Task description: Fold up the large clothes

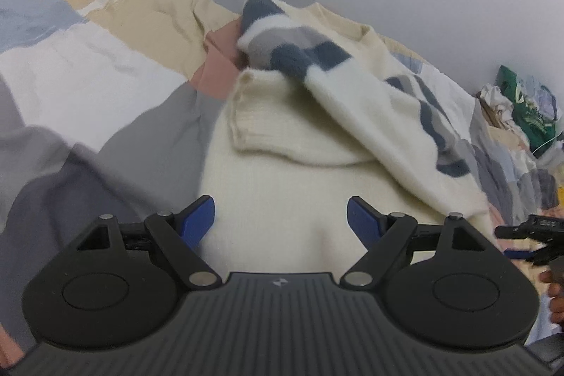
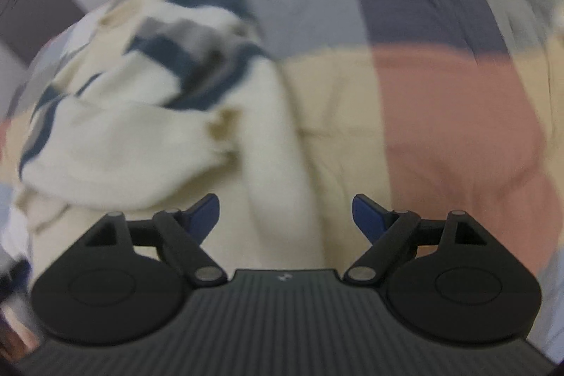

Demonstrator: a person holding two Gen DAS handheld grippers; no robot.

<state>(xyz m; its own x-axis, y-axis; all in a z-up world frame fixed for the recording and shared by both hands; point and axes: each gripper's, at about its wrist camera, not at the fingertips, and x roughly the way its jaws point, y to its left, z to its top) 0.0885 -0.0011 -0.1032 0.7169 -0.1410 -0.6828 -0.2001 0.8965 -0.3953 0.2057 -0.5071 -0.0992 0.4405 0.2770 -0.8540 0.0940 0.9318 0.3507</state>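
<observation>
A bed (image 1: 88,87) covered by a patchwork quilt of grey, white, beige and pink blocks is seen at the left of the left wrist view. Further right, a cream knitted sweater (image 1: 282,171) with navy and grey stripes is spread on the quilt, one striped sleeve (image 1: 292,48) laid across the body and a ribbed cuff (image 1: 246,108) showing beneath it. The left gripper (image 1: 281,217) is held over the sweater's plain cream part, its jaws spread wide and grasping nothing. At the far right, a pile of other clothes (image 1: 521,115) is visible.

In the blurred right wrist view, the sweater (image 2: 141,115) is bunched at the left and the right gripper (image 2: 286,217) is held over its edge and the quilt (image 2: 440,115), jaws likewise released and empty.

The fold appears partly made, between grasps. Next, an edge or hem would probably need to be pinched by both grippers and carried over.
</observation>
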